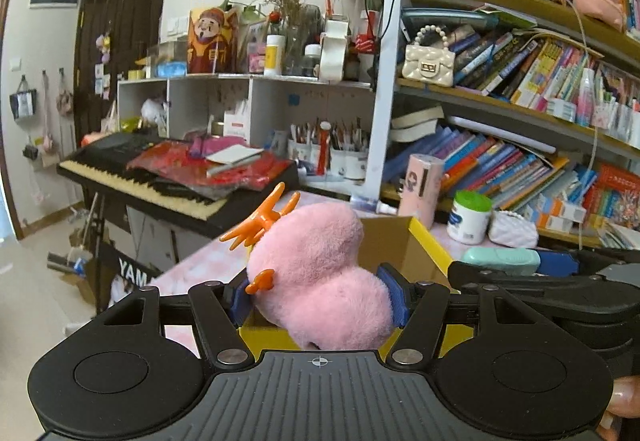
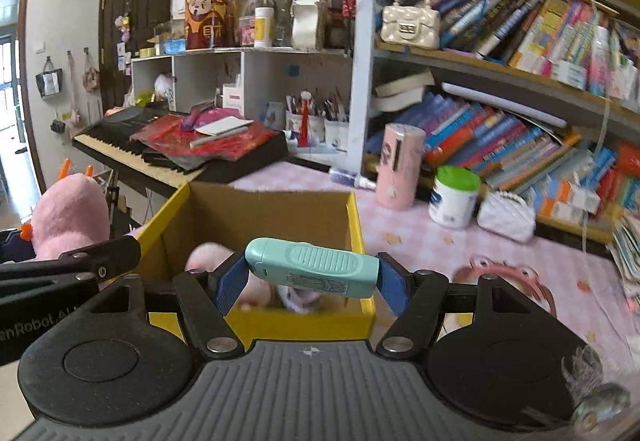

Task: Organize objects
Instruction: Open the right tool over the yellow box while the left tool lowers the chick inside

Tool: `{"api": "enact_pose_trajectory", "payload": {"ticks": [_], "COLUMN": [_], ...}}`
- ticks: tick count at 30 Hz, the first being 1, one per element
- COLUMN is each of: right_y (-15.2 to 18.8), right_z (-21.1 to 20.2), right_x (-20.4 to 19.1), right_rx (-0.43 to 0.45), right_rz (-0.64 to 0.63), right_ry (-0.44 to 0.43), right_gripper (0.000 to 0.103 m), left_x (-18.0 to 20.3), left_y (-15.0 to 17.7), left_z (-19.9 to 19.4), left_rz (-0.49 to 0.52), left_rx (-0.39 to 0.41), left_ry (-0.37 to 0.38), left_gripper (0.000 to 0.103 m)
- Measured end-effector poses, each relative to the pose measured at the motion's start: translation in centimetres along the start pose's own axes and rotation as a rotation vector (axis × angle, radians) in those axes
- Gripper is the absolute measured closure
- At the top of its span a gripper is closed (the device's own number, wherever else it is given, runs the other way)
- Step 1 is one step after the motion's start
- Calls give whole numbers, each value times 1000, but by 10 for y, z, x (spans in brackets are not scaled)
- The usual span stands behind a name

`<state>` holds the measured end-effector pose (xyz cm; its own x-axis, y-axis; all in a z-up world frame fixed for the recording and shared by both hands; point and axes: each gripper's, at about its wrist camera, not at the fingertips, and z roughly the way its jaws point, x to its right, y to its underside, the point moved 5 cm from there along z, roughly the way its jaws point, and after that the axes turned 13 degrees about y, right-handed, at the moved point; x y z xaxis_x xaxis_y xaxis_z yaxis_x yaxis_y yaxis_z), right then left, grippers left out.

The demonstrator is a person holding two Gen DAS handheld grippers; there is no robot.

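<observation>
Left wrist view: the left gripper (image 1: 318, 297) clamps a fluffy pink plush toy with orange plastic antlers (image 1: 316, 273) above the yellow-rimmed cardboard box (image 1: 426, 241); "YAM" shows on the black keyboard stand (image 1: 134, 275) to its left. The right gripper (image 2: 312, 283) grips a mint-green plastic case (image 2: 312, 267) crosswise over the same box; "nRobot.AI" reads on the neighbouring gripper arm.

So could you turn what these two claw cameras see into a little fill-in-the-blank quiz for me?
1. The left gripper is shut on a fluffy ____ plush toy.
2. The right gripper holds a ____-coloured plastic case.
3. Both hover above a cardboard box whose rim is ____.
4. The white jar on the table has a ____ lid.

Missing words: pink; mint-green; yellow; green
</observation>
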<state>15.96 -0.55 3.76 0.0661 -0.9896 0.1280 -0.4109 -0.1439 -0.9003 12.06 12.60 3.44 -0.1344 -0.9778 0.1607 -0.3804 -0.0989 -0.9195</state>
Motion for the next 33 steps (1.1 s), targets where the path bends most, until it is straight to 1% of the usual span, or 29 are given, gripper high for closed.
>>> {"api": "enact_pose_trajectory", "payload": {"ticks": [6, 11, 16, 23, 24, 26, 29, 33], "right_y": [-10, -6, 1, 17, 19, 20, 21, 22], "right_z": [46, 85, 116, 140, 140, 144, 145, 148], "right_x": [-8, -14, -19, -29, -32, -33, -36, -39], "right_rx": [-17, -62, -104, -176, -168, -191, -186, -187], "right_rz": [-64, -131, -200, -301, -324, -321, -342, -351], "right_ry": [-32, -57, -84, -142, -152, -171, -183, -191], "right_gripper": [36, 36, 36, 36, 36, 36, 36, 36], "left_x": [-11, -14, -18, -17, -17, -18, -23, -27], "left_y": [-4, -1, 5, 15, 17, 21, 24, 27], "left_z": [37, 65, 87, 109, 112, 116, 120, 121], "left_rz": [-30, -36, -33, -33, -36, -56, -103, -128], "left_rx": [-26, -69, -124, -190, -200, -215, -232, -243], "left_ry": [-43, -70, -94, -97, -95, -93, -93, -101], "left_gripper": [40, 40, 40, 40, 40, 40, 40, 39]}}
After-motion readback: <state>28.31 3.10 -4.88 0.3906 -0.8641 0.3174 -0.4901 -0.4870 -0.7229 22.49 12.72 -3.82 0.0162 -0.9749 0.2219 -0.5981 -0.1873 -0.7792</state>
